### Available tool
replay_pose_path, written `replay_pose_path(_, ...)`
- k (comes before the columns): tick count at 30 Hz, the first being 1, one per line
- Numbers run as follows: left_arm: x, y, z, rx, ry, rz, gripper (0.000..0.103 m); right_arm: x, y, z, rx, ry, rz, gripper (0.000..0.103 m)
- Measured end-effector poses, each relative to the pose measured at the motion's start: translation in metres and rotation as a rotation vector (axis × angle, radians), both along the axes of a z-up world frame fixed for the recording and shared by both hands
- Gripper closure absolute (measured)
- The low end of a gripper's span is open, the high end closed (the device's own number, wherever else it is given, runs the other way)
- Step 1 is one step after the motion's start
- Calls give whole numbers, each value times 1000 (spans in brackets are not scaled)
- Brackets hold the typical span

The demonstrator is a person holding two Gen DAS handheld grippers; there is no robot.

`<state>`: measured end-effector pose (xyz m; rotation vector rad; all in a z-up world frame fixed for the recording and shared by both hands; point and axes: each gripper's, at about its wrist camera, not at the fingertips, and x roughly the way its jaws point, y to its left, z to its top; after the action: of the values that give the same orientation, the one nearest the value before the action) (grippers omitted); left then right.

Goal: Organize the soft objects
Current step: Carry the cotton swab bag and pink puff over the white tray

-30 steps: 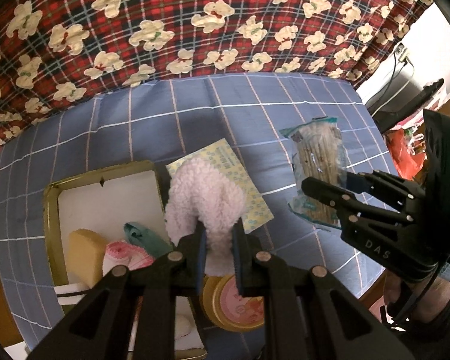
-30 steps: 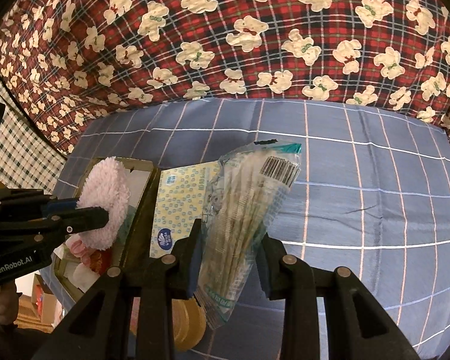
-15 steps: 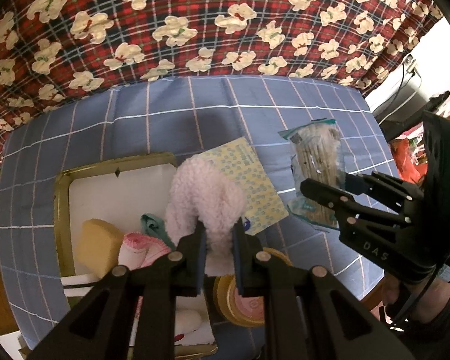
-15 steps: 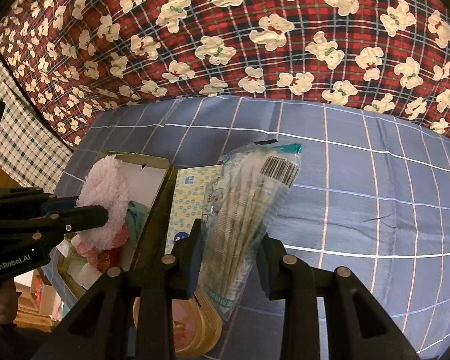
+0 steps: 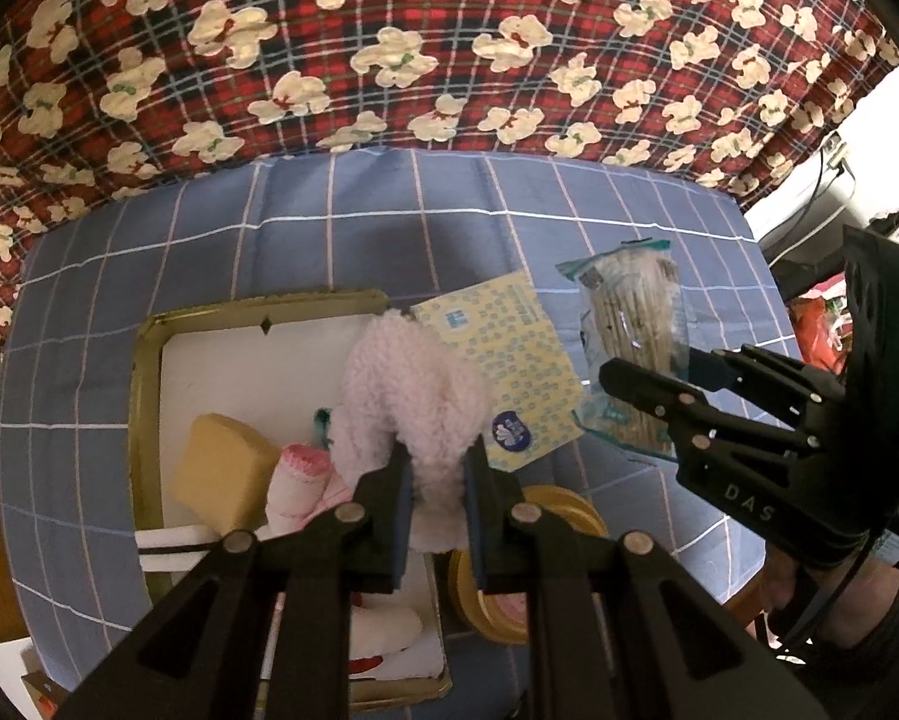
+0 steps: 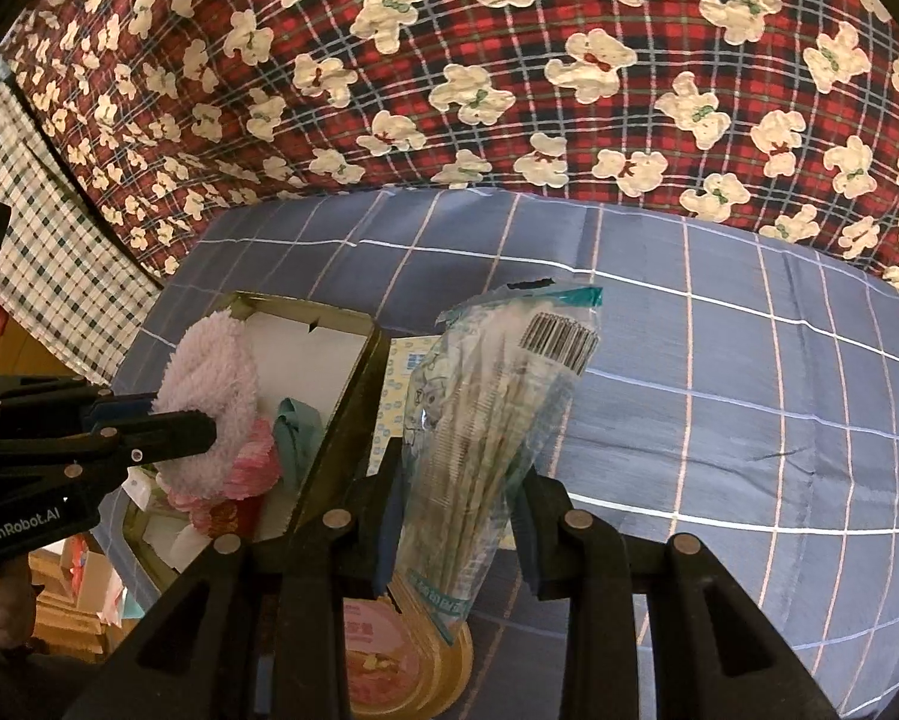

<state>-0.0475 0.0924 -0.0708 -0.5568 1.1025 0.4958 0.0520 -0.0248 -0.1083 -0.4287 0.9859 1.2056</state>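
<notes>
My left gripper (image 5: 437, 474) is shut on a fluffy pale pink cloth (image 5: 410, 393), which hangs above the right edge of the gold tin (image 5: 143, 360); the same pink cloth (image 6: 212, 396) shows at the left of the right wrist view. The tin holds a yellow sponge (image 5: 221, 471), a pink-and-white sock (image 5: 299, 489) and a teal cloth (image 6: 296, 426). My right gripper (image 6: 458, 516) is shut on a clear bag of cotton swabs (image 6: 497, 420), held above the blue checked cloth. In the left wrist view that bag of swabs (image 5: 632, 348) is to the right of the tin.
A yellow patterned tissue pack (image 5: 500, 360) lies flat beside the tin's right wall. A round gold lid with a pink label (image 5: 494, 594) lies at the table's near edge. The blue checked tablecloth (image 6: 749, 390) runs back to a red bear-print fabric (image 6: 509, 60).
Both grippers have drifted sideways together with their loads still held: the pink cloth now hangs further over the tin's right edge, and more of the tin's inside shows.
</notes>
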Motion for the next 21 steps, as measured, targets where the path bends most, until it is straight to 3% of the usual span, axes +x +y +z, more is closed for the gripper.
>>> replay_pose_path(21,-37,18,0,-12,9,110,90,-29,32,-4,-5,11,108,69)
